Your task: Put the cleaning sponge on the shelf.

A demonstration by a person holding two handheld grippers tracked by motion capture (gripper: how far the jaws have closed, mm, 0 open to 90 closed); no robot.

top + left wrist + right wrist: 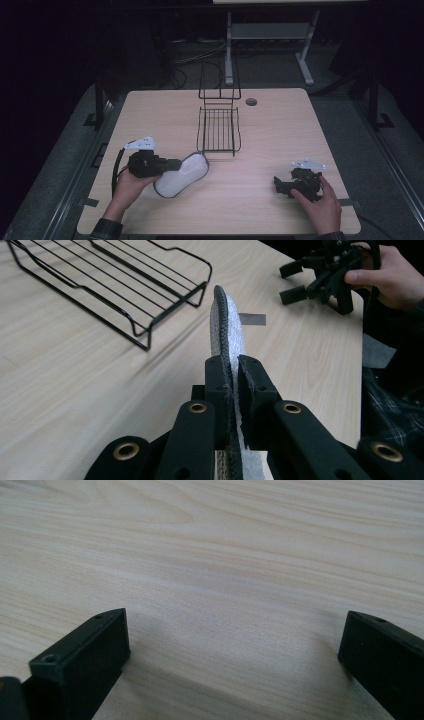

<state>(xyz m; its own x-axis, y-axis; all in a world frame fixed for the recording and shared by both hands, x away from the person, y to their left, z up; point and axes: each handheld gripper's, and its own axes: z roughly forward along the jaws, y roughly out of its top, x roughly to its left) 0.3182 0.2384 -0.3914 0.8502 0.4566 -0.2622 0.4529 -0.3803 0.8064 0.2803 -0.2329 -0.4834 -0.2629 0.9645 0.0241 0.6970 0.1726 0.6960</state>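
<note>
Two hand-held grippers are at work over the bench (280,130). The left hand-held gripper (175,164) has its jaws pinched on the edge of a white insole (182,175) with a dark woven rim, and in the left gripper view the insole (227,325) stands on edge, running straight out ahead of the jaws. A black wire rack (218,131) lies just beyond the insole's far end and slightly to the left of the left hand-held gripper (230,385), near but apart from it. The right hand-held gripper (279,186) rests well off to the side with its jaws spread wide and nothing between them, bare wood under it in the right gripper view.

The grip looks narrow, biting only the rim, so the soft insole could bend or twist out when it is carried. If it droops, its free end could catch on the rack's front wire rather than clear it. A fast swing could also knock the light rack out of place.
</note>
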